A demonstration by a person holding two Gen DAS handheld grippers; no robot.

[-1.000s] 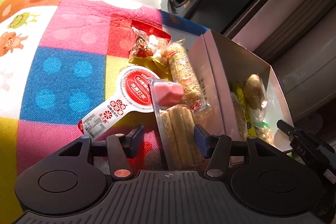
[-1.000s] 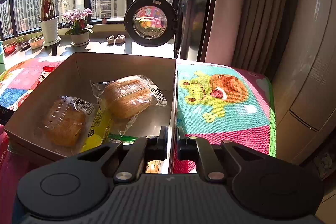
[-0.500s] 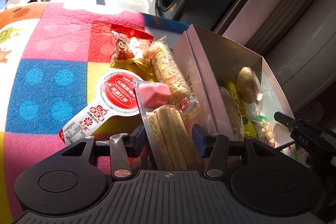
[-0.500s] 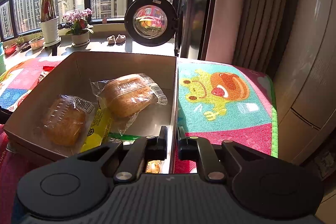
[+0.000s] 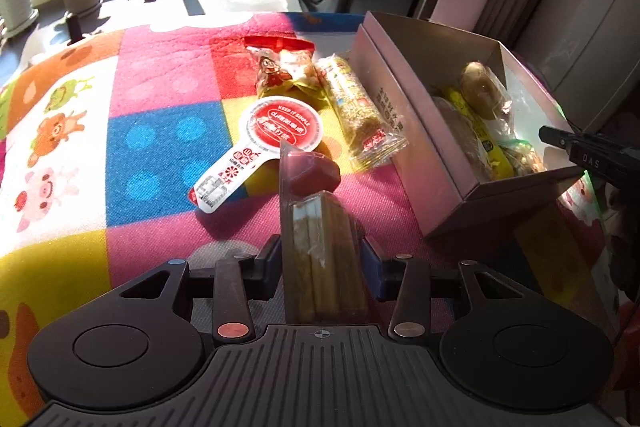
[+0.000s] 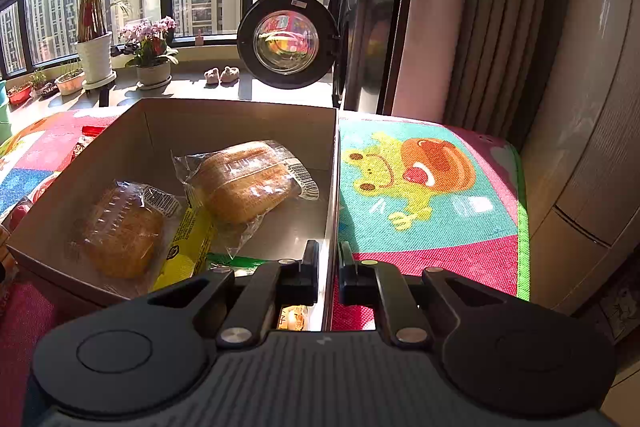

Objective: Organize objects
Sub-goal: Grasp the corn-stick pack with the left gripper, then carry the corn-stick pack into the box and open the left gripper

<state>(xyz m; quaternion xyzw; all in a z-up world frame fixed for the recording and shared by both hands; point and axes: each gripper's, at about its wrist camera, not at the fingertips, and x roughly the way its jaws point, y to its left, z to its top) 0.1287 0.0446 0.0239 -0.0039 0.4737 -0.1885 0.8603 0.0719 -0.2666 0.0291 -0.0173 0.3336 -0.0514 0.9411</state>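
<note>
the left gripper has its fingers closed on a clear snack pack. inside the pack are long tan sticks side by side, and at the far end sits a pink lump. the pack points away from the camera, up over the colorful play mat.

on the mat past the pack lies a round red and white packet with a handle shape. behind it is a yellow bag with a red top and a cartoon face. next to that bag lies a long bar of puffed rice in clear wrap, just beside the wall of the cardboard box.

the left view shows the box from the outside, with the snacks on the mat beside it. the tip of the right gripper shows as a dark shape at the box's near right corner.

the right view looks into the box. the right gripper has its fingers pinched narrow on the right wall of the box, one finger inside and one outside. in the box are two wrapped breads, one on the left and one further back, with a yellow wrapper between them and a bit of green wrapper near the fingers.

this view also shows a frog picture on the mat right of the box, plants by a big window, and a round washer door standing open.
</note>
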